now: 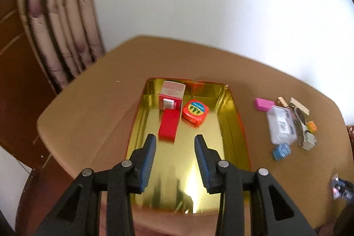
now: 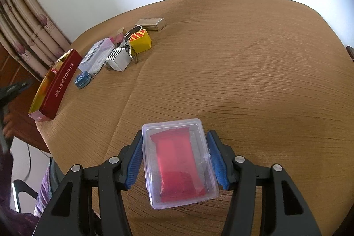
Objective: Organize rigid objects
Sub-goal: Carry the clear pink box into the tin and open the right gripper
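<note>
left gripper (image 1: 176,143): hanging over the near half of the tin, jaws apart, nothing between the blue pads (image 1: 148,160)
right gripper (image 2: 174,160): clamping a clear plastic case (image 2: 177,160) by its long sides, both pads touching its walls; the case is holding a red packet (image 2: 177,160) and is sitting low over the table (image 2: 243,59)
toffee tin (image 1: 232,107): lying open on the table, gold inside, red outside; from the right wrist view it is showing its red wall with "TOFFEE" lettering at the table's left edge
in the tin: a red box (image 1: 168,125) lying flat, a pink-and-white carton (image 1: 171,95) touching its far end against the back wall, an orange tape measure (image 1: 195,111) just beside both
loose pile: sitting on the table to the right of the tin, well apart from the right gripper: clear plastic box (image 2: 97,55), black-and-white striped cube (image 2: 118,59), yellow cube (image 2: 141,41), blue keychain charm (image 2: 83,80), silver metal case (image 2: 151,24), pink eraser (image 1: 264,104), scissors (image 2: 128,41) lying among them
background: curtain (image 1: 55,21) and white wall behind the table
person: a hand (image 2: 8,125) is showing blurred at the left edge of the right wrist view
</note>
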A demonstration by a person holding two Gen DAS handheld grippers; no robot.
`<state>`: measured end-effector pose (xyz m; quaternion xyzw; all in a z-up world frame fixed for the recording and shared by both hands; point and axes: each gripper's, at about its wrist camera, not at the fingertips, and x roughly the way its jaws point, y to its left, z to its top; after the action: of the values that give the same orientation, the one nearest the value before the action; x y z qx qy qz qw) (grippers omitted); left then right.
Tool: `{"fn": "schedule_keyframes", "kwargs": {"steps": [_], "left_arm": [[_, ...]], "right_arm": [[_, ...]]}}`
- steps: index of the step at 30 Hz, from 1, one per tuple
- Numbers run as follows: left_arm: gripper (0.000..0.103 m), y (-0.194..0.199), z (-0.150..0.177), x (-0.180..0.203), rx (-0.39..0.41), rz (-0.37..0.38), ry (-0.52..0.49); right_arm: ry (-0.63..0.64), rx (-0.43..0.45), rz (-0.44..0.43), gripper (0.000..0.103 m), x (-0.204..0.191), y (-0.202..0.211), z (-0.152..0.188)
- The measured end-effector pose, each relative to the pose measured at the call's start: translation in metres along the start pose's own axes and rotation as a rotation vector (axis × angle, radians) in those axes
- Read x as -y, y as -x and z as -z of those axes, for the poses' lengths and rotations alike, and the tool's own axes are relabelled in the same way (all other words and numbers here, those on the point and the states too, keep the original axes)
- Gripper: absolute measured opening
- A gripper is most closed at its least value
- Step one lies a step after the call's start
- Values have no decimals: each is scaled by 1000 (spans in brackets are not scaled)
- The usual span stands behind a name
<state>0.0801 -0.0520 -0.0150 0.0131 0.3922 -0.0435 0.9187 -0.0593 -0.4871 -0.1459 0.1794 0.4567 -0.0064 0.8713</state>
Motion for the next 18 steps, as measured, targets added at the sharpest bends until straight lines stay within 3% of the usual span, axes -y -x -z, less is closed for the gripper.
{"fn": "schedule_keyframes", "kwargs": {"steps": [5,9,13,18], "left_arm": [[39,45,56,-13,23,-54,44],[39,48,72,-32,-15,-72,87],[39,41,85,-48,-46,-88,129],[39,38,88,-53,-54,-51,159]], "right_arm": [[-9,0,19,53,-5,4,-1],[2,28,14,53,-22,17,-6],[77,65,-54,53,-73,33,-29],[192,57,-233,53,-173,24,-78]]}}
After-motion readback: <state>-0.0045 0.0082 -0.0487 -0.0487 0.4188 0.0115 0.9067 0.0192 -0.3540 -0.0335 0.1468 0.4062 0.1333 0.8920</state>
